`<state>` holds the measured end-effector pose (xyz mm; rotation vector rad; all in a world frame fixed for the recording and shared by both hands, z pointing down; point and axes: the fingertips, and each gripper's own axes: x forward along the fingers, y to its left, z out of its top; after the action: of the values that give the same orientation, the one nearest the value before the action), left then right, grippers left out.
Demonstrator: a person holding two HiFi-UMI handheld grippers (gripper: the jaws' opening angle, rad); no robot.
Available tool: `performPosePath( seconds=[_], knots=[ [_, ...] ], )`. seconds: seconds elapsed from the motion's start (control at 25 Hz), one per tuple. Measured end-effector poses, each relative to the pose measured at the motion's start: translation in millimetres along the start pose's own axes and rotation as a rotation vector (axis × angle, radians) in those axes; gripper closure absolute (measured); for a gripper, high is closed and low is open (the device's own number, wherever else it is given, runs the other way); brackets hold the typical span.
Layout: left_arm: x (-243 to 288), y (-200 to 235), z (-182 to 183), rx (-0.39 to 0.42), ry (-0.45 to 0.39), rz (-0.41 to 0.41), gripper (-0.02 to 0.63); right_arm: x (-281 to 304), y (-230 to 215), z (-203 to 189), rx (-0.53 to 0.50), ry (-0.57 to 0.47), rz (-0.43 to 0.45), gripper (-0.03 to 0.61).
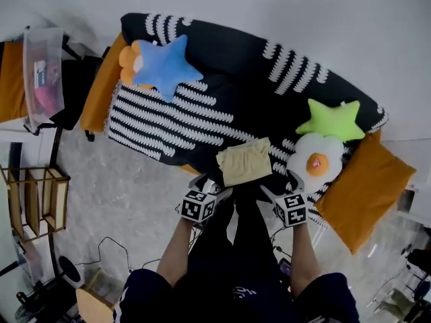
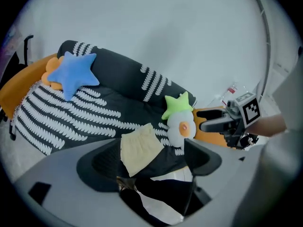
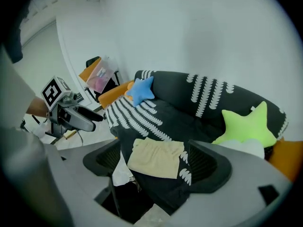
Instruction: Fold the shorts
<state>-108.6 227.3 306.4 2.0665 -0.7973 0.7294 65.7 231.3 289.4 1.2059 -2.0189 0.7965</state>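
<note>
The pale yellow shorts lie folded into a small rectangle at the front edge of the black sofa with white stripes. They show between the jaws in the left gripper view and the right gripper view. My left gripper hangs just below the shorts' left corner, jaws apart and empty. My right gripper is below their right corner, also open and empty. Neither touches the cloth. Each gripper appears in the other's view: the right gripper and the left gripper.
On the sofa lie a blue star cushion, a green star cushion and a fried-egg cushion. Orange cushions flank it. A clear plastic box and a wooden rack stand at the left. The person's legs are below.
</note>
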Motion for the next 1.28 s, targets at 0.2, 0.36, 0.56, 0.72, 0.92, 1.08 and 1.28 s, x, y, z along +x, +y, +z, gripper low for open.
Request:
performPosePath(
  seconds=[0.2, 0.36, 0.56, 0.72, 0.92, 1.08, 1.28],
  knots=[
    [-28, -3, 17, 0.053, -0.059, 0.022, 0.204, -22, 20, 18, 0.008, -0.067, -0.027, 0.155],
    [-46, -11, 40, 0.128, -0.132, 0.043, 0.204, -40, 26, 41, 0.007, -0.151, -0.063, 0.163],
    [-71, -27, 67, 0.148, -0.237, 0.048, 0.204, -67, 32, 64, 0.055, -0.265, -0.065, 0.17],
    [-95, -39, 91, 0.187, -0.32, 0.059, 0.204, -92, 34, 86, -0.012, -0.331, -0.096, 0.169],
    [-126, -53, 121, 0.243, -0.407, 0.059, 0.204, -129, 30, 111, -0.048, -0.423, -0.156, 0.164],
    [-146, -64, 143, 0.263, -0.472, 0.061, 0.204, -155, 37, 127, -0.021, -0.48, -0.142, 0.155],
    [-171, -88, 173, 0.32, -0.546, 0.033, 0.204, -183, 49, 147, -0.081, -0.535, -0.15, 0.149]
  ],
)
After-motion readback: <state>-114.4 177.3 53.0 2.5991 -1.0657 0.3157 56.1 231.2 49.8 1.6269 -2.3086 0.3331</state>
